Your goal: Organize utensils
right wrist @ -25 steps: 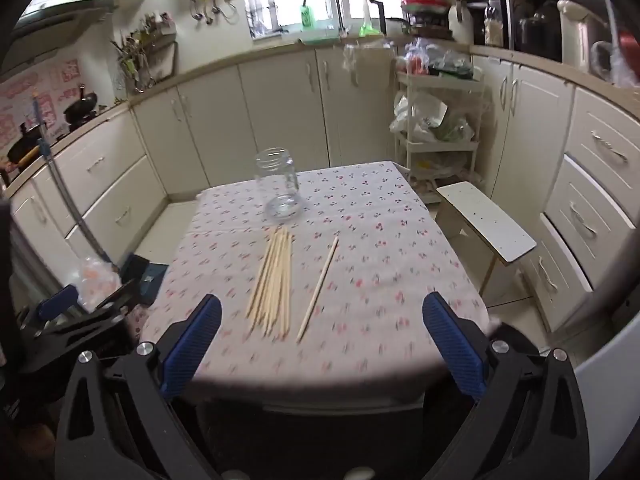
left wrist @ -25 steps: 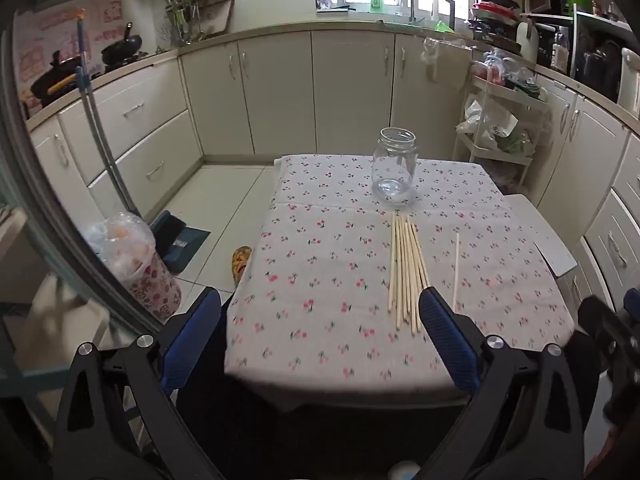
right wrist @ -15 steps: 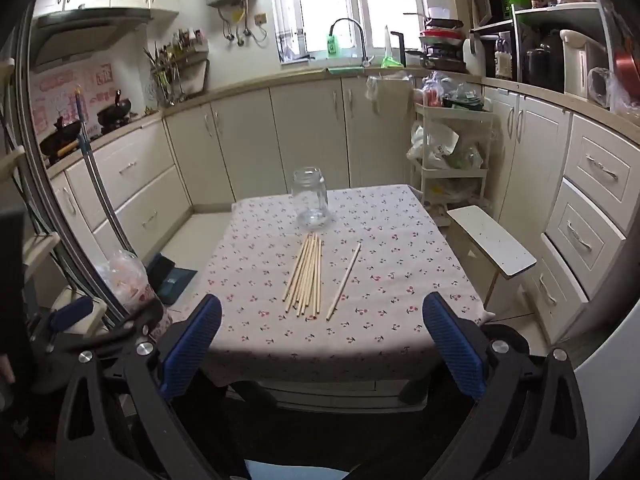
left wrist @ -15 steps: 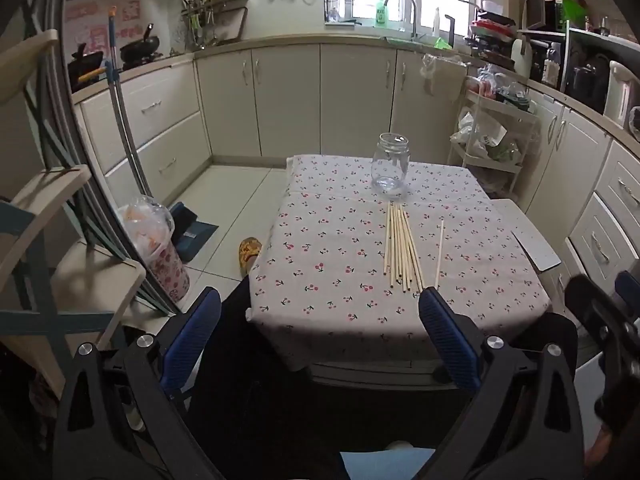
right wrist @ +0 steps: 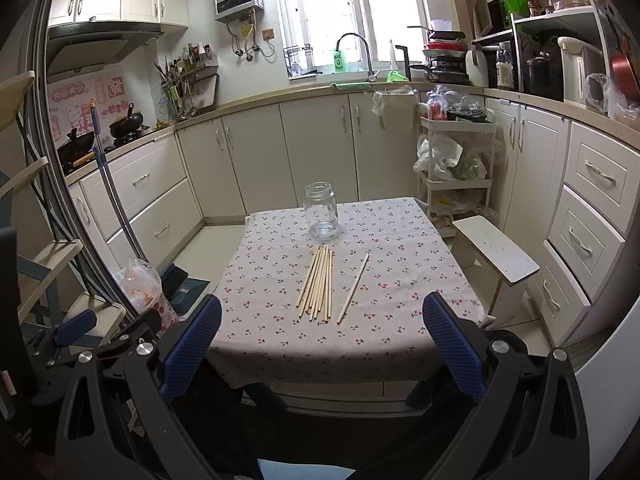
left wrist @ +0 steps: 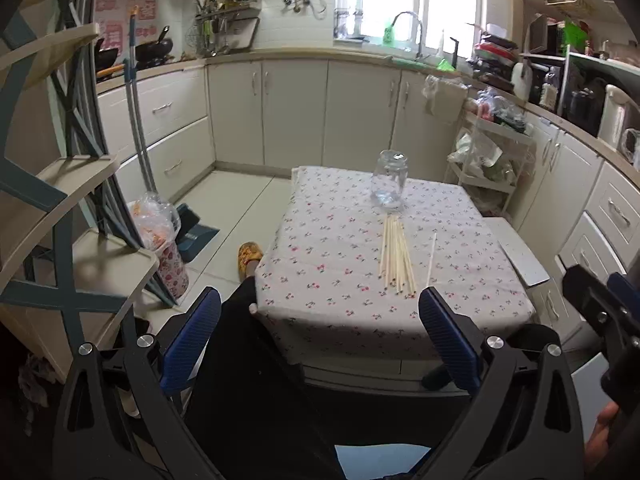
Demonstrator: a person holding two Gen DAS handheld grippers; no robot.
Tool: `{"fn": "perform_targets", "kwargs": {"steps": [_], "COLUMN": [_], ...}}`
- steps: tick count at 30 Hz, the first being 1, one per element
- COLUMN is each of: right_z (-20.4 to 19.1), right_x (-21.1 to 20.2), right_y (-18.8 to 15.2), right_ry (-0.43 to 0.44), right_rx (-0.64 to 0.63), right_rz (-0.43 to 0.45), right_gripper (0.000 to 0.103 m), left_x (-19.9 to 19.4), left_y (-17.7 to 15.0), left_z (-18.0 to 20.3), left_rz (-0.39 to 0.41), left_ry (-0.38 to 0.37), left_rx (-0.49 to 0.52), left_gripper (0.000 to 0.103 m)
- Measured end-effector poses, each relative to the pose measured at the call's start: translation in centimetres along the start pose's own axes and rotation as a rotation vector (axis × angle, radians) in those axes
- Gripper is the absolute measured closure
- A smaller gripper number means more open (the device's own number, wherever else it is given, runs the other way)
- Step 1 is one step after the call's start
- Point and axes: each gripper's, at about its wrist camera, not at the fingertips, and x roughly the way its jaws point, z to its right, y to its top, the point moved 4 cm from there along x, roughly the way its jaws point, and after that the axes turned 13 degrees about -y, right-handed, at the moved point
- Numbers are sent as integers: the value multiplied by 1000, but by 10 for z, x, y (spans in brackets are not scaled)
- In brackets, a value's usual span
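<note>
A bundle of wooden chopsticks (right wrist: 316, 283) lies flat on the table (right wrist: 400, 336), directly ahead of the right gripper (right wrist: 320, 344) and beyond its fingertips, well clear of both pads. The sticks fan slightly, with their far ends converging toward a glass jar (right wrist: 321, 216). One single chopstick (right wrist: 353, 288) lies apart from the bundle, on the side nearer the right-hand finger, roughly parallel to the rest.

The glass jar stands upright and uncapped, farther ahead than the sticks, just past their far tips (whether any tip touches the jar base cannot be determined).

From the left gripper (left wrist: 320, 340) the same bundle (left wrist: 396, 254) sits ahead and toward its right-hand finger; the single stick (left wrist: 431, 258) lies further to that side, and the jar (left wrist: 389, 180) stands beyond both.

Right gripper: jaws spread wide, nothing between the blue pads (right wrist: 192, 346), held back from the near table edge.
Left gripper: jaws likewise spread wide and empty, also short of the table edge, with its pads (left wrist: 450, 338) framing the near part of the cloth.

The table carries a cherry-print tablecloth (left wrist: 320, 264). A white stool (right wrist: 496, 248) stands off the right-hand side of the right gripper, beside the table. White cabinets (right wrist: 312, 148) line the walls beyond the jar.
</note>
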Motion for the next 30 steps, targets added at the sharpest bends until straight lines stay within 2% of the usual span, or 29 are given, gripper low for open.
{"fn": "perform_targets", "kwargs": {"steps": [6, 12, 15, 30], "right_z": [14, -8, -5, -4], "right_x": [1, -7, -6, -18], "right_y": [18, -7, -15, -19], "right_ry": [36, 40, 32, 17], "right_rx": [16, 3, -9, -1], "right_rz": [-14, -41, -56, -21], "right_gripper": [6, 6, 6, 6], "left_x": [-16, -12, -12, -8], "left_y": [6, 3, 1, -6], "left_z": [2, 0, -2, 1], "left_rz": [83, 58, 62, 61], "left_ry": [64, 80, 81, 83], "left_rx": [6, -6, -13, 2], "left_gripper": [8, 8, 8, 8]}}
